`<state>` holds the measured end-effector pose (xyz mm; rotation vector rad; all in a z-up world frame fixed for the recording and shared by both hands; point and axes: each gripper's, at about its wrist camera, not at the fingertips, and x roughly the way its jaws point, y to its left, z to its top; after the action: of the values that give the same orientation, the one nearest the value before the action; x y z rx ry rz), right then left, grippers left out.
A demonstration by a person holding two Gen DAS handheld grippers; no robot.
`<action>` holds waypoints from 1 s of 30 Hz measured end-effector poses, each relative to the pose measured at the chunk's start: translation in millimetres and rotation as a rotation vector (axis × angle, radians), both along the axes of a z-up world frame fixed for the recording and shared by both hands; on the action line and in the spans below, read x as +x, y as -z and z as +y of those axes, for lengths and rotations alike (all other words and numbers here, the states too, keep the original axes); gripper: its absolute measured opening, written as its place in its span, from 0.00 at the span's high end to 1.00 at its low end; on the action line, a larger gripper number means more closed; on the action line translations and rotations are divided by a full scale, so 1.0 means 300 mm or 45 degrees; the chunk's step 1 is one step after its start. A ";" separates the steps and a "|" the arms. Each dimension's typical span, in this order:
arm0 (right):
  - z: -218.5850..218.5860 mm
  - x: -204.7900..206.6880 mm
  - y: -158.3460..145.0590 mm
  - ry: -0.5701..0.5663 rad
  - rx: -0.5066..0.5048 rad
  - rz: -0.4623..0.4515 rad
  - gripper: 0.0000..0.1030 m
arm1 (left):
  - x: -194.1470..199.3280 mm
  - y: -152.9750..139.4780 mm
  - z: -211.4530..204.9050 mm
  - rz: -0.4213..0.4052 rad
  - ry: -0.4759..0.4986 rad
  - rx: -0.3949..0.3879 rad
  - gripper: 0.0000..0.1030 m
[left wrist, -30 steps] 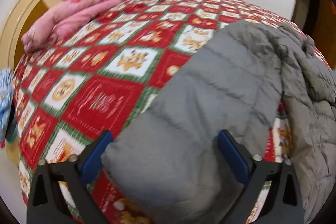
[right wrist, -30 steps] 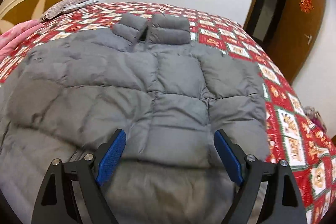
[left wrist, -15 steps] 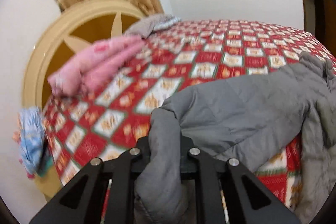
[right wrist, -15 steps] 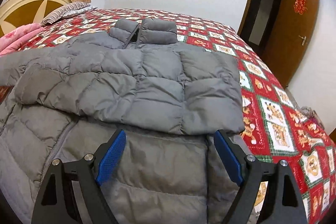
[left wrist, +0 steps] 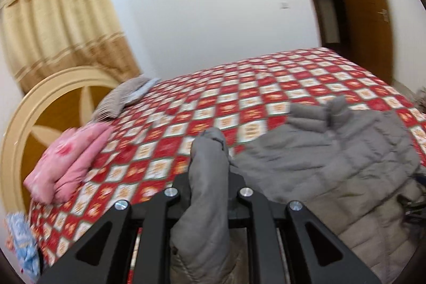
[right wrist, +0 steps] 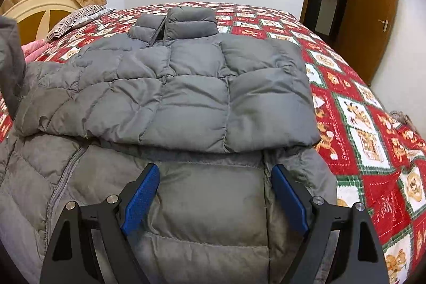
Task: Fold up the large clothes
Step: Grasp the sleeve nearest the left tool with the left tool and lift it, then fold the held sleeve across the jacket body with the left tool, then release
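Grey quilted puffer jacket (right wrist: 186, 97): lying on the red-and-white patchwork bedspread (right wrist: 372, 124), one sleeve folded across its chest. Left gripper (left wrist: 209, 177): pinching a grey sleeve end (left wrist: 207, 159), lifting it clear of the bed. Right gripper (right wrist: 215, 193): hovering spread wide over the jacket's lower body. Folded pink blanket (left wrist: 69, 161): sitting near the cream headboard (left wrist: 32, 108).

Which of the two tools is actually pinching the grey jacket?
The left tool: it is shut on a jacket fold. The right tool gapes open above it.
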<state>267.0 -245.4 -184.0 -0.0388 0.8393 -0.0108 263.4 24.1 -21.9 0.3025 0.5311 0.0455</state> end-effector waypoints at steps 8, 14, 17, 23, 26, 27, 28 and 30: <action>-0.012 0.001 0.008 0.005 0.035 0.005 0.17 | 0.050 0.100 -0.262 0.089 0.177 -0.029 0.86; -0.015 0.001 0.013 0.009 0.044 0.003 0.17 | 0.058 0.174 -0.376 0.136 0.253 -0.041 0.86; -0.010 0.002 0.016 0.008 0.035 0.005 0.17 | 0.067 0.193 -0.417 0.146 0.273 -0.041 0.76; -0.011 0.003 0.018 0.009 0.033 0.003 0.17 | 0.034 0.191 -0.483 0.085 0.325 -0.016 0.22; -0.011 0.003 0.018 0.009 0.032 0.004 0.17 | 0.007 0.171 -0.485 0.042 0.362 -0.038 0.12; -0.010 0.003 0.018 0.009 0.033 0.004 0.17 | 0.003 0.166 -0.482 0.035 0.368 -0.045 0.08; -0.010 0.003 0.018 0.009 0.032 0.004 0.17 | -0.009 0.153 -0.475 0.015 0.380 -0.061 0.04; -0.010 0.003 0.018 0.009 0.032 0.005 0.17 | -0.021 0.138 -0.463 -0.016 0.393 -0.090 0.00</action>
<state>268.0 -248.3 -189.5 -0.0122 0.8432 -0.0067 257.0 -114.8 -63.2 0.3121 0.4674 -0.2698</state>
